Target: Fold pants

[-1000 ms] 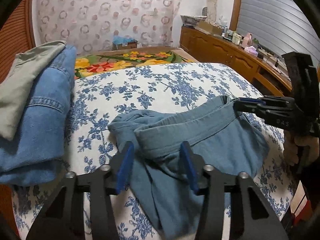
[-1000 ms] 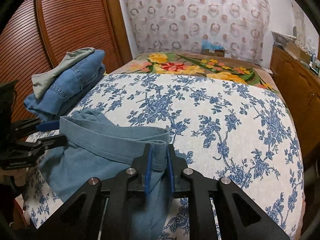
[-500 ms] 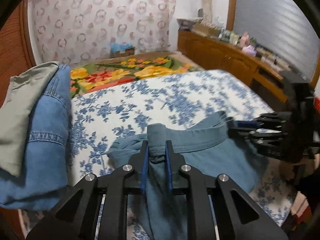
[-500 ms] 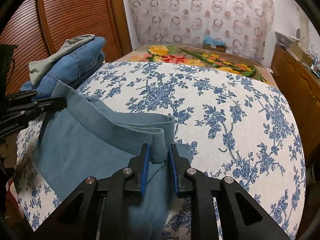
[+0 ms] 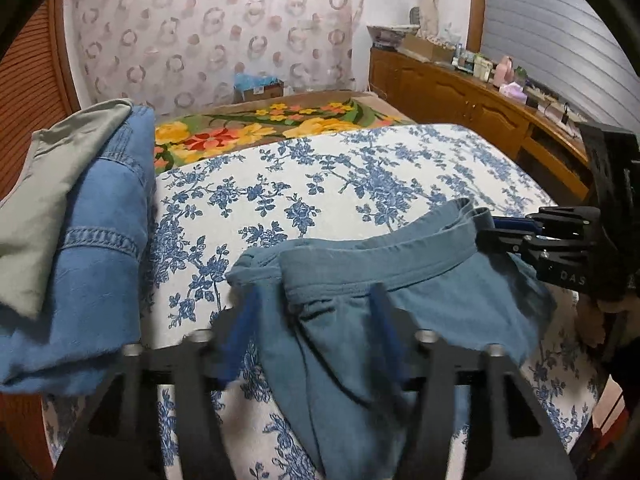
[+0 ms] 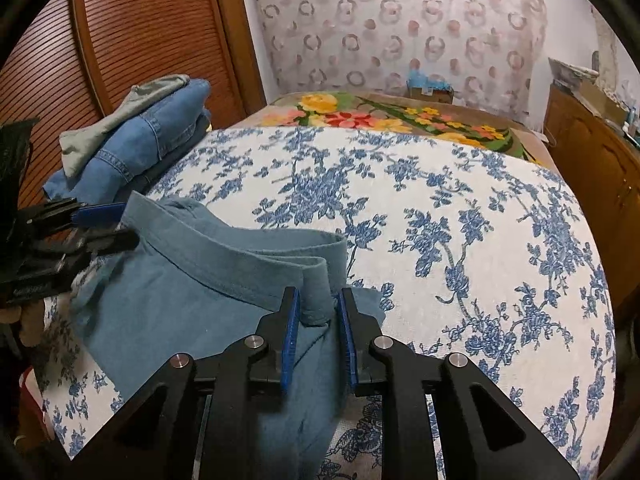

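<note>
Lying on the blue-flowered bedspread (image 6: pixel 460 240), near its front edge, one pair of teal pants (image 5: pixel 400 300) sits bunched, waistband raised in a ridge. Count: one teal pants, two grippers, one stack of folded clothes (image 5: pixel 92 232) at the bed's left side (two layers visible: grey-green piece over blue denim), one floral blanket (image 5: pixel 256 136) further back, one wooden sideboard (image 5: pixel 460 96) along the right wall, one slatted wardrobe door (image 6: pixel 132 36) on the left. Waistband's long axis runs across the bed, from one gripper to the other; the rest of the fabric drops toward the front edge, legs out of view. Left gripper (image 5: pixel 316 328): jaws opening, blurred, standing wide with the waistband end between them, pads not pressing on it. Right gripper (image 6: pixel 318 316): narrow, blue pads clamped on the folded waistband end. Each gripper also shows side-on at the edge of the other's view, at the band's opposite end.
</note>
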`<state>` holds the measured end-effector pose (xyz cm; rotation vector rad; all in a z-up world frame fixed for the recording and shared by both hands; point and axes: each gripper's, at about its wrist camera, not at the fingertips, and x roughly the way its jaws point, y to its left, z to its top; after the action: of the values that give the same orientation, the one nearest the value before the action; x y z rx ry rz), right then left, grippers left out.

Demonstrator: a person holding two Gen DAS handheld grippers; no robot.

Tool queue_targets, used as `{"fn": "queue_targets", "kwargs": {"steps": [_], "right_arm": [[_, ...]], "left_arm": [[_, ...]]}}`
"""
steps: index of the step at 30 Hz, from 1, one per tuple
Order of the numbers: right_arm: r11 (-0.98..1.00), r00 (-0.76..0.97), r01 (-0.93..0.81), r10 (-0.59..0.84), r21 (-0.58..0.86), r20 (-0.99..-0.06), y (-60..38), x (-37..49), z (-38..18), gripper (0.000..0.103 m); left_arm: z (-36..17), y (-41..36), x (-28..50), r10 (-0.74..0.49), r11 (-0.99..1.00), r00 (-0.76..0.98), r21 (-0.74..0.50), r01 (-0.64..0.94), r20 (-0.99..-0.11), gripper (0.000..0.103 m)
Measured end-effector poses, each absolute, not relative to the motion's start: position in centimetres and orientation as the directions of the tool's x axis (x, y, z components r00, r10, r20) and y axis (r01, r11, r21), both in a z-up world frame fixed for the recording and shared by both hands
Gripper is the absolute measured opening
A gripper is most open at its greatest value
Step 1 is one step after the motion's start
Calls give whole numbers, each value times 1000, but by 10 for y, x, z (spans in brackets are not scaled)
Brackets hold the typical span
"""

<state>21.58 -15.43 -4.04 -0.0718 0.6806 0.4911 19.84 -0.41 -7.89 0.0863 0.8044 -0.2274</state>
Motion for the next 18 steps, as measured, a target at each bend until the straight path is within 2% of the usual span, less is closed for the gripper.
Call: {"fn": "queue_targets", "kwargs": {"steps": [1,2,11,18], "right_arm": [[887,676,-454,408,90,-614,-155,214,-39,24],[889,681,-449,404,88,-610,-157,212,-38,29],[889,693,-450,410,88,-594,-170,187,-28,54],[889,672,-452,394,74,-628,-171,184,-30,58]], "left_arm": [[-79,-3,196,-165,973,674,-8,229,-720,75],[-79,-3,194,-161,974,678,-5,226,-718,78],[-80,-11,184,-178,968,669,-7,249,-721,79],[-88,-15,187,-170,965,650,8,261,-741,79]]}}
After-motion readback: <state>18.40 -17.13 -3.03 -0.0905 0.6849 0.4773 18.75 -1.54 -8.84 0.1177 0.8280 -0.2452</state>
